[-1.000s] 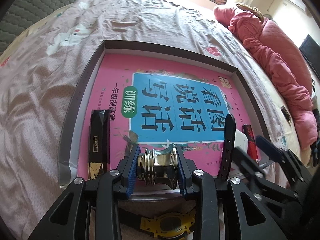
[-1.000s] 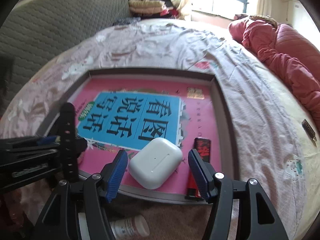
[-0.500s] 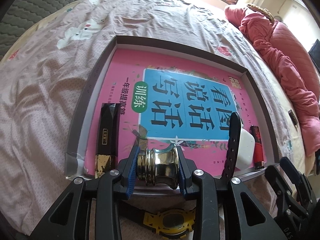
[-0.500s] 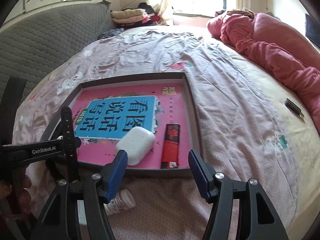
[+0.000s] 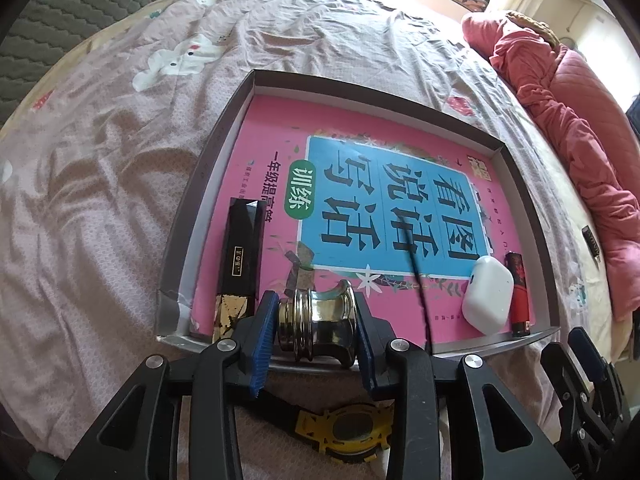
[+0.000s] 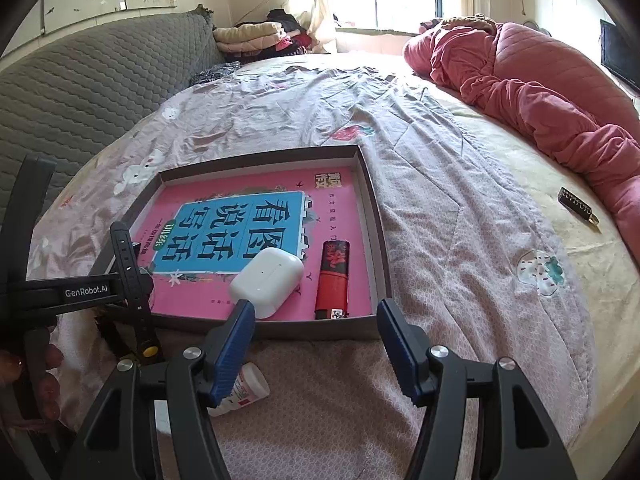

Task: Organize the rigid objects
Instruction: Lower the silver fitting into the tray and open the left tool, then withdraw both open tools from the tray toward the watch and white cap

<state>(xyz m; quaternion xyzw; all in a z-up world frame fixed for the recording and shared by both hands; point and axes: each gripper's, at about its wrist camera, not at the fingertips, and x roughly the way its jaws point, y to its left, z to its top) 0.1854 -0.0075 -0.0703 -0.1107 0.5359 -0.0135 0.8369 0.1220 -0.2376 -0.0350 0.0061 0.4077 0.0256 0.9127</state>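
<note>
Left gripper (image 5: 315, 330): jaws opening, brass knob (image 5: 318, 330) between them at the tray's (image 5: 202, 184) near edge.
Right gripper (image 6: 316, 346): wide, empty.
Ahead of right gripper: white earbud case (image 6: 266, 276), red lighter (image 6: 334, 280) in the tray.
Below left gripper: yellow watch (image 5: 344, 430) on the bed.

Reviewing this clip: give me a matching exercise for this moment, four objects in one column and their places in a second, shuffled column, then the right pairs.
Things:
1. metal knob
2. white earbud case
3. pill bottle
4. yellow watch

Places:
A. on the bedspread outside the tray, below the right gripper
B. between the pads of the left gripper, whose jaws are opening
C. in the tray, beside the red lighter
D. on the bedspread under the left gripper, outside the tray's near wall

Pairs: 1-B, 2-C, 3-A, 4-D
</note>
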